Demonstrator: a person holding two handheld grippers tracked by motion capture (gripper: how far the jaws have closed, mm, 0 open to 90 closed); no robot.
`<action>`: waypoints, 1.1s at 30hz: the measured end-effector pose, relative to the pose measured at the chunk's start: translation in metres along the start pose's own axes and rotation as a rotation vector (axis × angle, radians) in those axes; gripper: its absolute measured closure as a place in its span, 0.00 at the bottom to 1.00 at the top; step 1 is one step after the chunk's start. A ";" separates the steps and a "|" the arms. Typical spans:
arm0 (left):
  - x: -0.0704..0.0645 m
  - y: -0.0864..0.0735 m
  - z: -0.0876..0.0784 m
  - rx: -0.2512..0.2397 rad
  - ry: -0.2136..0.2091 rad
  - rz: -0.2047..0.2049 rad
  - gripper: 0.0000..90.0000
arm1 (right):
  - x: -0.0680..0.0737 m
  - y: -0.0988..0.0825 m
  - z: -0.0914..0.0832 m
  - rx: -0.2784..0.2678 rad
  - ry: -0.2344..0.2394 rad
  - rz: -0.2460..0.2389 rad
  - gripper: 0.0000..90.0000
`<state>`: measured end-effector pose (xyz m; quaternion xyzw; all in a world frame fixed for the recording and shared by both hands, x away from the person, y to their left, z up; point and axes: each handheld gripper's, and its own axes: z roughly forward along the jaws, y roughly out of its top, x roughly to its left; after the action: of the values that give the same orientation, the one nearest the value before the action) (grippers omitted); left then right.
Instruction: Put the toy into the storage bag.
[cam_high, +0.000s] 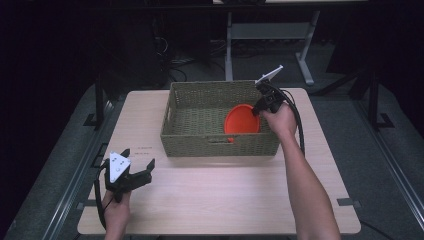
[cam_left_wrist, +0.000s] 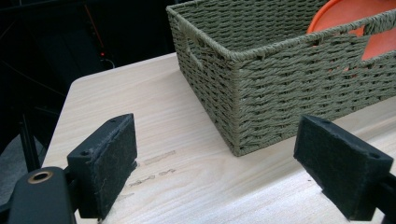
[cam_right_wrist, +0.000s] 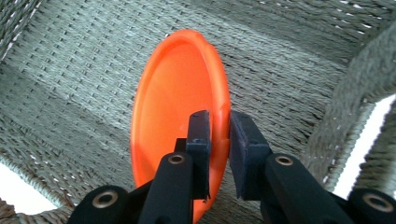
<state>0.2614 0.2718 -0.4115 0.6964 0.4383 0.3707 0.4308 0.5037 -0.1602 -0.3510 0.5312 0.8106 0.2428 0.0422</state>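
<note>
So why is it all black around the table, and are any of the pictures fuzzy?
High view: light falls on the pale wooden table while the room around stays dark, and the picture is a bit soft. Left gripper view: the green woven basket looks sharp, but the near black jaws are slightly blurred. Right gripper view: the round orange plastic plate is bright, with white glare through the basket's gaps.

Left gripper (cam_left_wrist: 212, 163), jaws apart, low over table (cam_left_wrist: 187, 154); woven basket (cam_left_wrist: 280, 88) ahead holding orange plate (cam_left_wrist: 350, 14).
</note>
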 end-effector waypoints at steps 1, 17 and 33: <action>0.000 0.000 0.000 -0.001 0.000 -0.001 0.14 | -0.001 0.000 0.000 0.000 -0.002 0.003 0.86; 0.000 0.000 0.000 0.000 0.001 0.000 0.14 | -0.008 -0.005 -0.003 -0.004 -0.005 0.027 0.86; 0.000 0.001 0.000 -0.001 0.002 -0.001 0.14 | -0.005 -0.005 -0.005 -0.029 0.073 0.031 0.81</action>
<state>0.2614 0.2713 -0.4111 0.6957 0.4389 0.3713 0.4308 0.4997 -0.1677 -0.3496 0.5336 0.7997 0.2745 0.0166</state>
